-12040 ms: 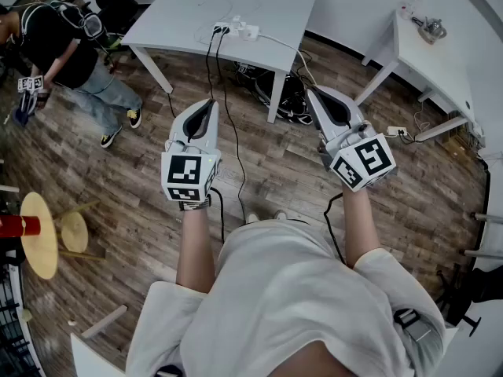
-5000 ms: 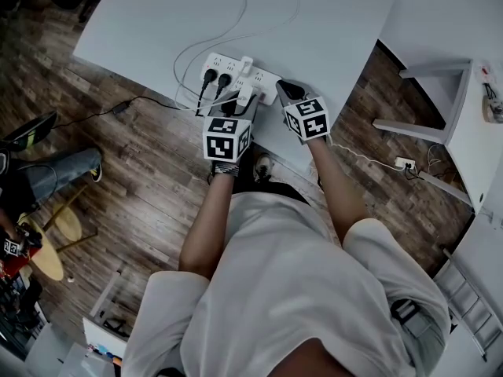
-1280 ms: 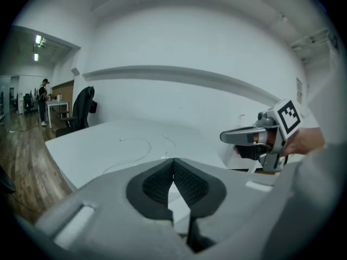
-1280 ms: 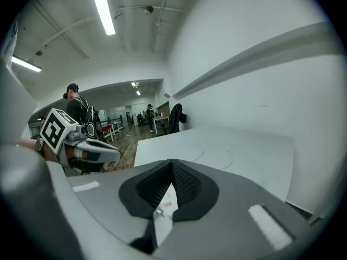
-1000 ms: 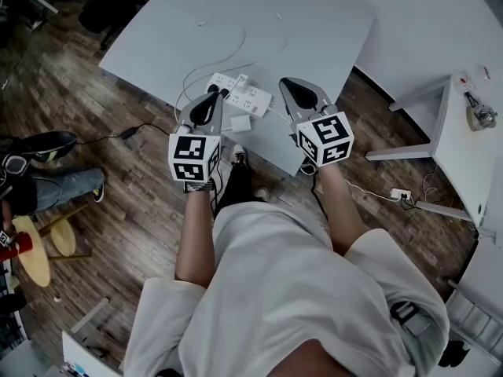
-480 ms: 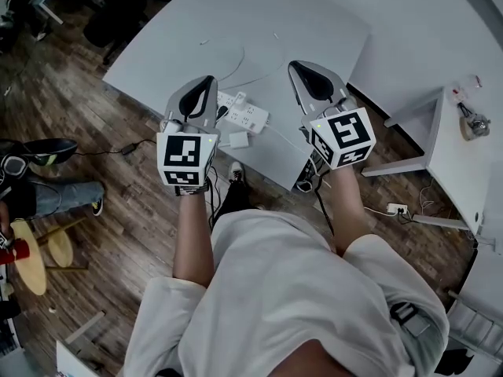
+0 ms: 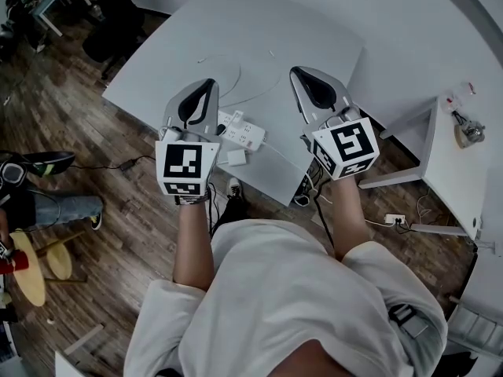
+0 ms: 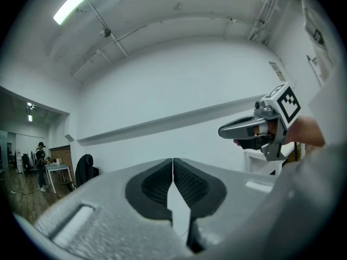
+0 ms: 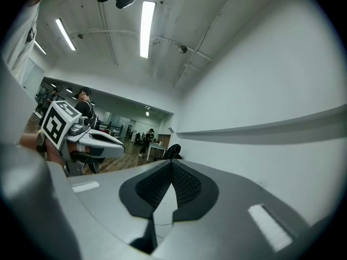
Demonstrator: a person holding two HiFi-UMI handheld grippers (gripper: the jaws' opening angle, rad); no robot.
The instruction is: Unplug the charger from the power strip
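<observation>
While their jaws are pressed together on nothing, left gripper (image 7: 204, 91) and right gripper (image 7: 302, 77) are held level above the table (image 7: 259, 38), charger (image 7: 236, 157) laid just beside the power strip (image 7: 244, 131).

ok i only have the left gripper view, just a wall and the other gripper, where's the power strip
observer: The head view shows the power strip on the white table, near its front edge, beside the left gripper in that picture.
operator: is the charger plugged into it
observer: No, the charger lies on the table beside the strip, apart from it.
operator: right gripper holding anything
observer: No, the right gripper has its jaws together on nothing.
</observation>
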